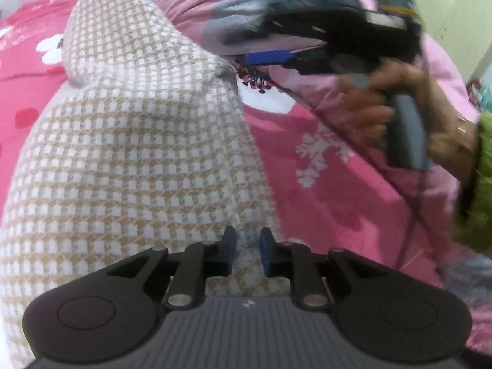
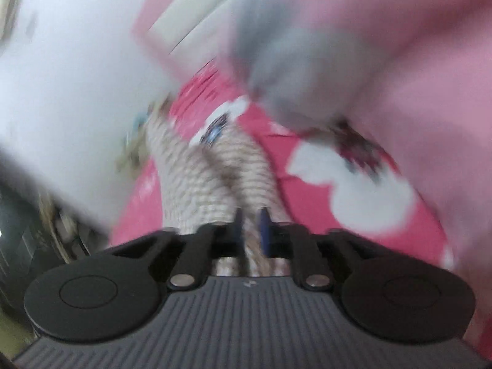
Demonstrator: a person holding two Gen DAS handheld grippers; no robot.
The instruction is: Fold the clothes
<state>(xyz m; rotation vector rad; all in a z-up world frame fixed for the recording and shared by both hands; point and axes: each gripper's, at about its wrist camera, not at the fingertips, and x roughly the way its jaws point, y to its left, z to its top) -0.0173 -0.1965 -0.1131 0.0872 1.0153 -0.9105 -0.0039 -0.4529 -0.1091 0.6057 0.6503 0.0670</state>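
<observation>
A beige-and-white checked garment (image 1: 132,141) is lifted above a pink flowered bedsheet (image 1: 323,184). My left gripper (image 1: 248,247) is shut on the garment's near edge, with cloth between its blue pads. My right gripper (image 2: 250,230) is shut on another part of the same garment (image 2: 212,172), which hangs stretched away from it; this view is blurred by motion. In the left wrist view the right gripper (image 1: 243,61) comes in from the upper right, held by a hand (image 1: 399,104), its blue pad at the garment's far corner.
A bunched pink and grey quilt (image 1: 215,9) lies at the back of the bed; it also fills the upper right of the right wrist view (image 2: 384,61). A white wall (image 2: 61,92) stands at the left, with dark clutter (image 2: 27,224) low beside the bed.
</observation>
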